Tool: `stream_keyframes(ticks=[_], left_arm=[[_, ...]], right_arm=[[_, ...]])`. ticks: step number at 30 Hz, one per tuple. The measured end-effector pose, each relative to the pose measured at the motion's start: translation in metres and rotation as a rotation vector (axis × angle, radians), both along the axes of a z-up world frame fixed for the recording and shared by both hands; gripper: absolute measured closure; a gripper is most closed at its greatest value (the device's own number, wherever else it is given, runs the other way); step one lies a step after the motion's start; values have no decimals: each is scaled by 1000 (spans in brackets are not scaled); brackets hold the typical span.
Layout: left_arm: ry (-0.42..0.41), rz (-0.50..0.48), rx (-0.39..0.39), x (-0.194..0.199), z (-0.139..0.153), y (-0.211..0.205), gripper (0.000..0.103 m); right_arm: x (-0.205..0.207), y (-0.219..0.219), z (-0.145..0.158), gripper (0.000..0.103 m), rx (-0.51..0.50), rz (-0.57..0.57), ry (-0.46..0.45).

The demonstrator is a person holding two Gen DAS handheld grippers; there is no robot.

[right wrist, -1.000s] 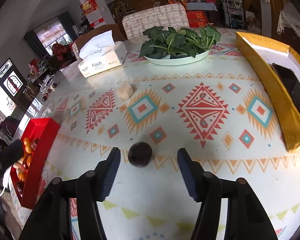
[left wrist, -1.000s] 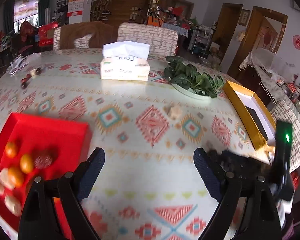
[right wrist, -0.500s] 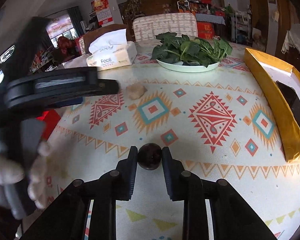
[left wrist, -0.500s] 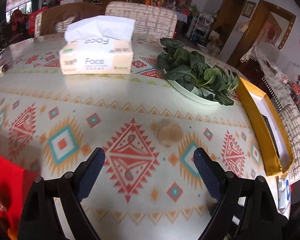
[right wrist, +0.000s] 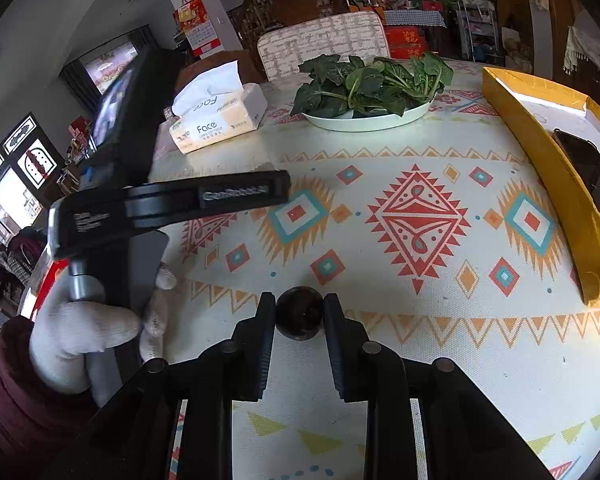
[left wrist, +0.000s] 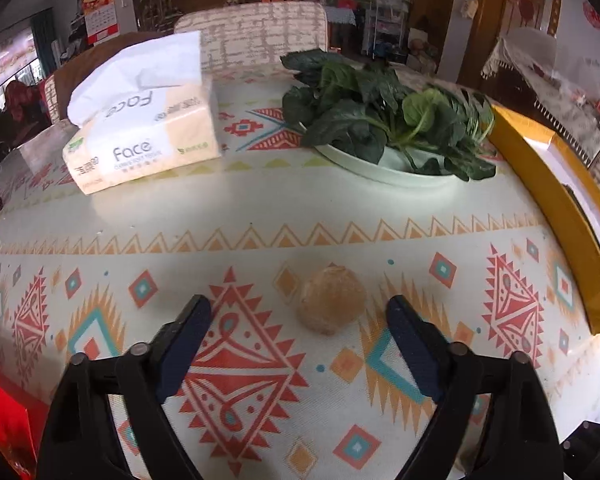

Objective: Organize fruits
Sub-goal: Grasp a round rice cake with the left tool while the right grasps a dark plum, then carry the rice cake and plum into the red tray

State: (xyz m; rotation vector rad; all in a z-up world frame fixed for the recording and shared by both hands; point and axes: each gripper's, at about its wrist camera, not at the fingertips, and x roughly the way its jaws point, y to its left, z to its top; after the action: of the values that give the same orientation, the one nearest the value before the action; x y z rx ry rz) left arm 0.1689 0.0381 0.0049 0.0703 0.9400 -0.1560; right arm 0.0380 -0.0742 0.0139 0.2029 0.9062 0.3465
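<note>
On the desk (left wrist: 260, 208), the tissue box (left wrist: 148, 140) sits left of the plate of greens (left wrist: 384, 128); a fruit (left wrist: 332, 300), perhaps, lies before them.

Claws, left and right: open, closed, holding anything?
Left claw: open, empty, tan fruit lying between its fingers.
Right claw: closed on the dark fruit.

Left wrist view: sitting low and close over the table (left wrist: 260, 208), facing its far edge.
Right wrist view: looking from nearer the table's near edge, facing the same way.
Shared: both are taking in the tissue box (left wrist: 148, 136) (right wrist: 216, 120), the plate of greens (left wrist: 384, 128) (right wrist: 372, 88) and the yellow box (left wrist: 560, 216) (right wrist: 548, 168) along the right edge.
</note>
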Motion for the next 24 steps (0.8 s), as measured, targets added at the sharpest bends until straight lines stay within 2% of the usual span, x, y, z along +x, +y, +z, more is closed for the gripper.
stream_keyframes(ticks=[2, 3, 4, 8, 12, 21, 24], left_arm=[[-18, -13, 5, -2, 2, -2, 48], [-23, -20, 8, -3, 3, -4, 55], [-27, -26, 9, -5, 5, -6, 74], [-21, -36, 6, -10, 5, -7, 74], [-20, -25, -36, -25, 12, 3, 74], [-65, 25, -170, -89, 56, 52, 74], [-84, 67, -215, -116, 70, 81, 74]], right_arm=[[0, 0, 0, 76, 5, -2, 2], [1, -1, 0, 76, 7, -2, 4], [1, -1, 0, 76, 9, -2, 5], [1, -2, -1, 76, 11, -4, 4], [3, -6, 0, 76, 39, -3, 11], [6, -33, -2, 76, 291, 7, 66], [4, -30, 0, 76, 313, 19, 59]])
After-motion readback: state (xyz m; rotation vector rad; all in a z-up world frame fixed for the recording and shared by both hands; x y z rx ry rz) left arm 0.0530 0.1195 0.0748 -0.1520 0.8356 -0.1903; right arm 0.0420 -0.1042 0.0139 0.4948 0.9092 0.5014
